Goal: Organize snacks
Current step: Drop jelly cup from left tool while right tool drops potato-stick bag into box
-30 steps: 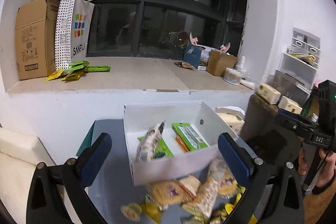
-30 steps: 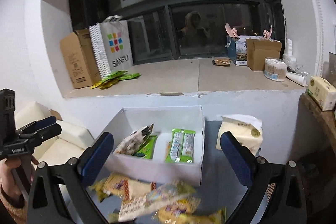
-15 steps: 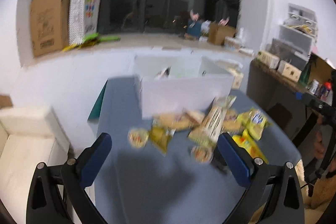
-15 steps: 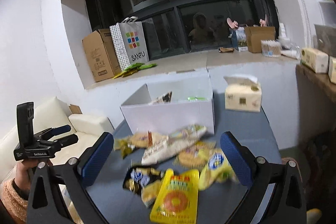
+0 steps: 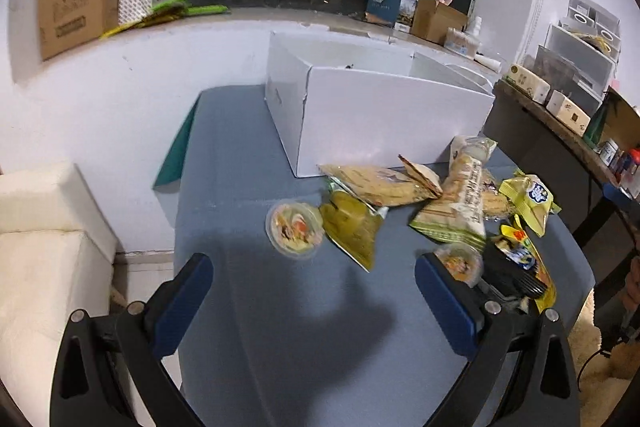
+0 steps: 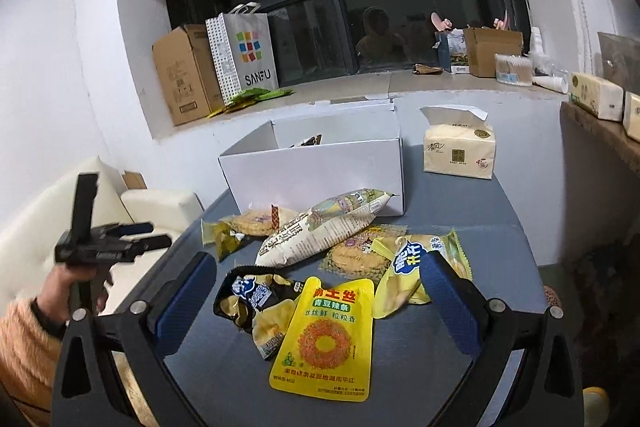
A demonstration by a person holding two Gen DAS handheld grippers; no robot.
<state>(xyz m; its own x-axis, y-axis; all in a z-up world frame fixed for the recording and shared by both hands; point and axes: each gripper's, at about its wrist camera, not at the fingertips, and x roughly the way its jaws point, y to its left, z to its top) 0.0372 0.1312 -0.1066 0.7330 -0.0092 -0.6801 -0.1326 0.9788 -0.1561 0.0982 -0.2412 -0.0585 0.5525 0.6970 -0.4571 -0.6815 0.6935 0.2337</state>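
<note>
Snacks [image 6: 320, 227] loose on blue-grey table [image 5: 304, 339], white box [image 6: 316, 171] behind them.

We hold both grippers back from the box now: a second ago they hung over its open top, looking down on the packets inside; now we see its front wall and the heap before it. Left gripper [image 5: 312, 303] wide open, empty, over bare table near the round cup [image 5: 294, 229]. Right gripper [image 6: 320, 307] wide open, empty, its fingers flanking the yellow pouch [image 6: 326, 335] and black-and-yellow bag [image 6: 256, 303]. We judge a drop finished and the next pick due, the yellow pouch nearest. Most snacks remain unboxed.
</note>
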